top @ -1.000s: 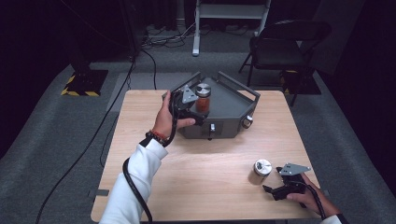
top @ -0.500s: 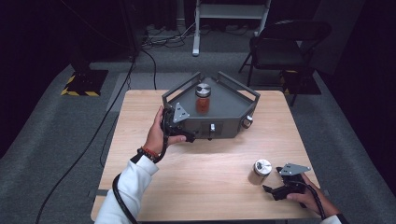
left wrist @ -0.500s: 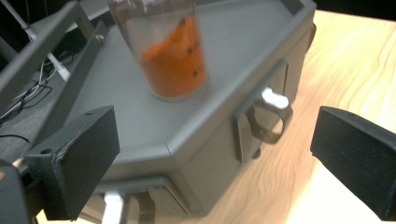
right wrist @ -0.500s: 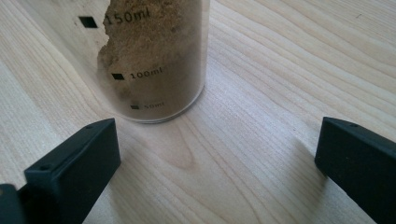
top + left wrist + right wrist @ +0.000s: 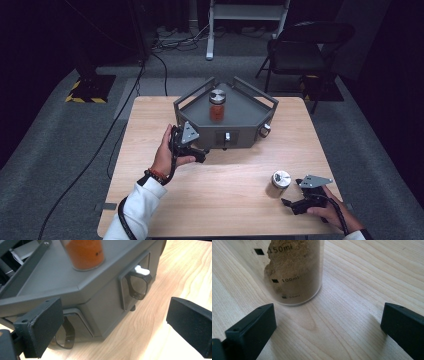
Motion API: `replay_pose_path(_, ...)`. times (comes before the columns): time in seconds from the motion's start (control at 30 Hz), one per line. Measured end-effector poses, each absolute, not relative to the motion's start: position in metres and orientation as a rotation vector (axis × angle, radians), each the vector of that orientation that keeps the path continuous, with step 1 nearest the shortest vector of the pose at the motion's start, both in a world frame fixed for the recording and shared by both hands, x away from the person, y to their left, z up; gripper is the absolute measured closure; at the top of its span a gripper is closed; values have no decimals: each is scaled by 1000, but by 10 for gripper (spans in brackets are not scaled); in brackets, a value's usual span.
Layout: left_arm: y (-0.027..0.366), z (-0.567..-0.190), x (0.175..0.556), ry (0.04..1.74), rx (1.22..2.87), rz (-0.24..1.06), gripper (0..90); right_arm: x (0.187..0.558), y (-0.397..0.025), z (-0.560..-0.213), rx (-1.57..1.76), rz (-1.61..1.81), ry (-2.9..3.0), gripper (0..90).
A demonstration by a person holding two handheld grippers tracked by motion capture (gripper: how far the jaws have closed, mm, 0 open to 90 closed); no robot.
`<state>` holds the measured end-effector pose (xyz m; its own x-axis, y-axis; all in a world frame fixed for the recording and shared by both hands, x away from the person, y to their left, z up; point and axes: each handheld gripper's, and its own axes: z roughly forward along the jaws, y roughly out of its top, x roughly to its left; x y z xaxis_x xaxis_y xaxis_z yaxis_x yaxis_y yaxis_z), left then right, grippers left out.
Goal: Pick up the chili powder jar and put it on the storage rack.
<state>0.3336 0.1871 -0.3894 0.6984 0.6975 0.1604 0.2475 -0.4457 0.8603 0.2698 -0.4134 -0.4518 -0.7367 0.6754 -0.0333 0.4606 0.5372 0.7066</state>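
Clear brown-powder jar [image 5: 279, 182] with a silver lid stands on the pale wooden table [image 5: 220, 200] — right gripper [image 5: 295, 202] just beside it, jaws spread and empty.

Left gripper [image 5: 199, 152], likewise released, sits at the dark grey angular tray-box [image 5: 240, 125] holding the orange-powder jar [image 5: 217, 106] — probably lined up for the next pick.

**Room and surroundings**

Floor [image 5: 60, 150]: grey carpet throughout, lit around the table [image 5: 150, 112], dark toward the edges. Table is light wood, rectangular. Black folding chair [image 5: 300, 50] stands beyond the table's far right corner. White metal frame [image 5: 247, 15] at the back centre, with cables [image 5: 172, 37] lying on the floor beside it. Yellow-and-black striped base [image 5: 90, 89] at far left. Walls lost in darkness.
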Motion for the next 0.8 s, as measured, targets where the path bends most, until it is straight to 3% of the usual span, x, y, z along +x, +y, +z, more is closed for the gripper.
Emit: replay_pose_path(0.8, 189, -423, 314, 742, 2100, 620, 10, 270, -413, -452, 944, 1006, 2476, 0)
